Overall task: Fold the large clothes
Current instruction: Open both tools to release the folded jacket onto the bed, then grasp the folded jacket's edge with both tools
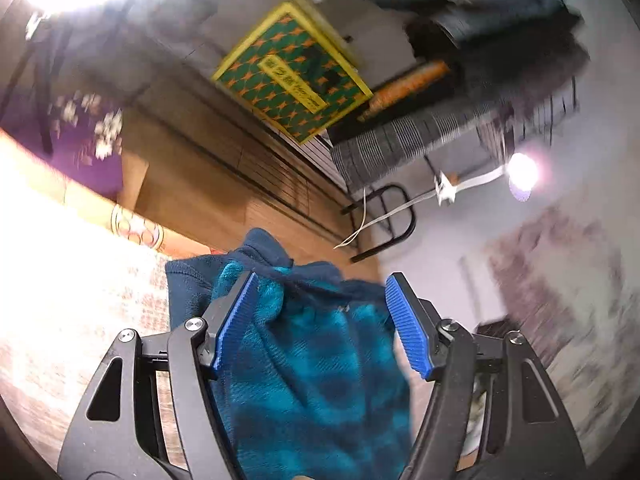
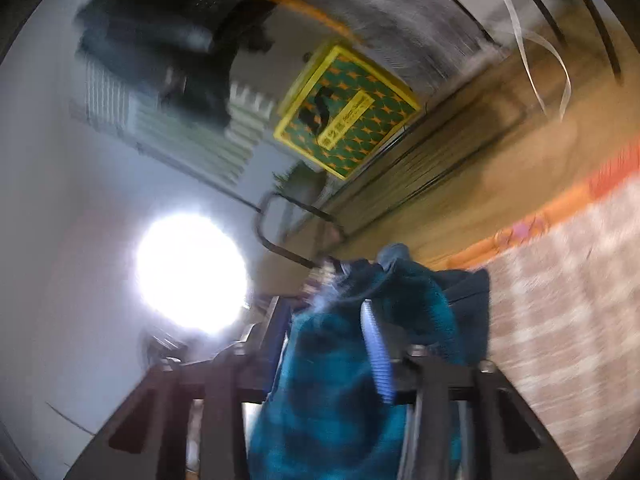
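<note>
A soft fleece garment in teal and dark-blue check (image 1: 320, 368), lined or backed with plain navy fabric, hangs bunched and rumpled rather than spread flat. In the left wrist view its gathered upper edge rises in a navy hump with teal pile showing beneath, and the cloth falls away downward. The blurred right wrist view shows the same crumpled teal folds (image 2: 332, 392).

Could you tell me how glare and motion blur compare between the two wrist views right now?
Left wrist view: the left gripper and teal fleece garment are fairly sharp, the room is smeared, glare burns out the top left corner, and a lamp flares. Right wrist view: blurrier throughout, even the right gripper; a large white glare blob washes out the left-centre.
</note>
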{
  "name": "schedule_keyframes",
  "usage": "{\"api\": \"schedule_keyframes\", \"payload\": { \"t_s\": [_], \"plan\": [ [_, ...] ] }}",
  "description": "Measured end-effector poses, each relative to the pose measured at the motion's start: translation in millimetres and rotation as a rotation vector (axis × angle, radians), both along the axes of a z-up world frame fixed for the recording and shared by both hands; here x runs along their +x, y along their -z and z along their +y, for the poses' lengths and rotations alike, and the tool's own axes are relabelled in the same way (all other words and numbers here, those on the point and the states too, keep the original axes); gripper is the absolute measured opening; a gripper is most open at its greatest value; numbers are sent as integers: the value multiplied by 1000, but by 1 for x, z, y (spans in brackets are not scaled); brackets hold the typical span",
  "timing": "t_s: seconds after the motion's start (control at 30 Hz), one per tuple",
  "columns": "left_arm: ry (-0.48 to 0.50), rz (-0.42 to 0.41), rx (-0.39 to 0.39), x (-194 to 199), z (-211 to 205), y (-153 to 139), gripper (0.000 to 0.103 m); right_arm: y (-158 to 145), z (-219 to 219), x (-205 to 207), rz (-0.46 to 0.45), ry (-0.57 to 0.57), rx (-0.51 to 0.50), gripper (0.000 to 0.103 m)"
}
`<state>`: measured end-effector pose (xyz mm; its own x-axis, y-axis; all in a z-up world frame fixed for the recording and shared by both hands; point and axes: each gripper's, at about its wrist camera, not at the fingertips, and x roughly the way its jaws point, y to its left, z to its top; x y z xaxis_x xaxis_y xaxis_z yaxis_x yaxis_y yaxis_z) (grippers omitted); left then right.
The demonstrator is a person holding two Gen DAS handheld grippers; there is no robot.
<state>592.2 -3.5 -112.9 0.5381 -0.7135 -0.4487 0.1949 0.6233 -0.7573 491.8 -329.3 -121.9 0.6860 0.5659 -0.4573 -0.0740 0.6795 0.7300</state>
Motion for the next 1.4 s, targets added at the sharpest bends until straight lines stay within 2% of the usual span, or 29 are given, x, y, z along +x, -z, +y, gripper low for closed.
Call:
{"api": "schedule_keyframes", "payload": {
  "t_s": [0.1, 0.13, 0.23, 0.3, 0.33, 0.4, 0.43, 0.5, 0.6, 0.67, 0.7, 0.8, 0.9, 0.97, 1.1, 1.23, 1.3, 1.33, 1.4],
  "plan": [
    [52, -26, 116, -1, -26, 3, 62, -7, 47, 4, -28, -69, -275, 35],
    [77, -19, 145, 0, -36, 8, 61, -8, 69, 5, -43, -102, -387, 35],
    [94, 10, 224, 7, -58, 27, 57, -4, 117, 16, -73, -178, -616, 35],
    [53, 38, 296, 11, -65, 44, 57, 3, 128, 25, -70, -190, -693, 35],
    [30, 61, 340, 15, -68, 53, 53, 8, 129, 33, -51, -186, -708, 34],
    [-14, 86, 448, 20, -72, 69, 29, 22, 124, 50, 12, -165, -734, 31],
    [-20, 78, 473, 22, -74, 75, 28, 30, 119, 54, 46, -156, -743, 30],
    [-34, 63, 467, 19, -73, 78, 27, 50, 112, 67, 139, -133, -752, 27],
    [-41, 52, 489, 11, -67, 66, 27, 39, 109, 57, 109, -113, -757, 29],
    [-37, 17, 423, -9, -46, 46, 30, 23, 103, 41, 95, -101, -760, 32],
    [-9, 7, 370, -21, -35, 39, 39, 11, 95, 26, 79, -92, -730, 34],
    [84, 13, 242, -70, -4, 29, 60, -15, 75, -24, 37, -110, -578, 51],
    [176, 53, 114, -123, 21, 37, 66, -22, 61, -88, 14, -186, -444, 57],
    [218, 59, 88, -147, 25, 44, 67, -15, 56, -130, 14, -221, -417, 72],
    [302, 30, 152, -187, 13, 59, 67, 14, 58, -187, 23, -246, -405, 72],
    [346, -40, 221, -204, -8, 67, 67, 29, 71, -192, -4, -274, -415, 72],
    [357, -92, 256, -208, -17, 67, 66, 31, 81, -190, -22, -289, -457, 73],
    [373, -124, 295, -210, -24, 67, 63, 32, 90, -187, -32, -301, -508, 73],
    [385, -169, 361, -213, -36, 68, 44, 34, 101, -183, -45, -326, -576, 73]
  ]
}}
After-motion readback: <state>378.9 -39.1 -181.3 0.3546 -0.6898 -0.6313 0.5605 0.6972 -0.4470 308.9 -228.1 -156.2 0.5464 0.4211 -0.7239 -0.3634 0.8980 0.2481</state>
